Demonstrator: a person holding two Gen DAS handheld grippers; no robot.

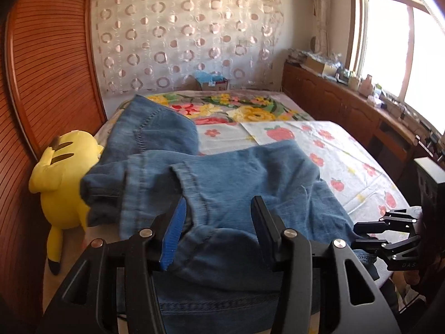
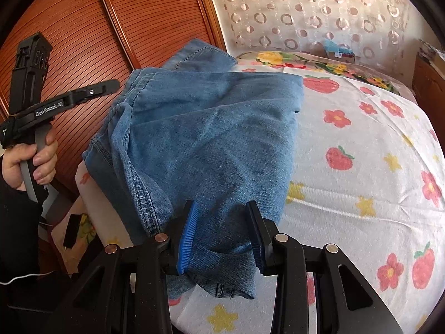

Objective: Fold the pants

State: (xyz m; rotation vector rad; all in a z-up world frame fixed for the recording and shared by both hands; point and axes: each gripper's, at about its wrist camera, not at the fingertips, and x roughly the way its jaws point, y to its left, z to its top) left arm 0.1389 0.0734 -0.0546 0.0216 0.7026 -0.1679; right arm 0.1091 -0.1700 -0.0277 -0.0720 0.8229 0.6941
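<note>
Lying in a folded heap on the near left part of the bed (image 2: 361, 144), the pants (image 2: 205, 139) are sitting on a flower-and-strawberry sheet (image 1: 328, 150), with a yellow plush toy (image 1: 64, 178) just beside them on the floor at the left. The left gripper (image 1: 218, 233) is standing with its jaws apart; denim is lying between them, but the pads are not seeming to press on it. The right gripper (image 2: 222, 236) is pinching a bunched fold at the near end of the garment, close to what looks like the waistband, and the cloth is filling the gap between its pads.

As a judgement, the denim is looking fairly heavy and thick for cloth, yet soft and limp: it is sagging and creasing wherever it is unsupported, and stacked layers are likely sliding over one another. It is not fragile. The stitched hems, side seams and waistband are looking like the firmest places to take hold, since they are bunching less than the open panels. Taking two corners of one edge should keep a fold square.
</note>
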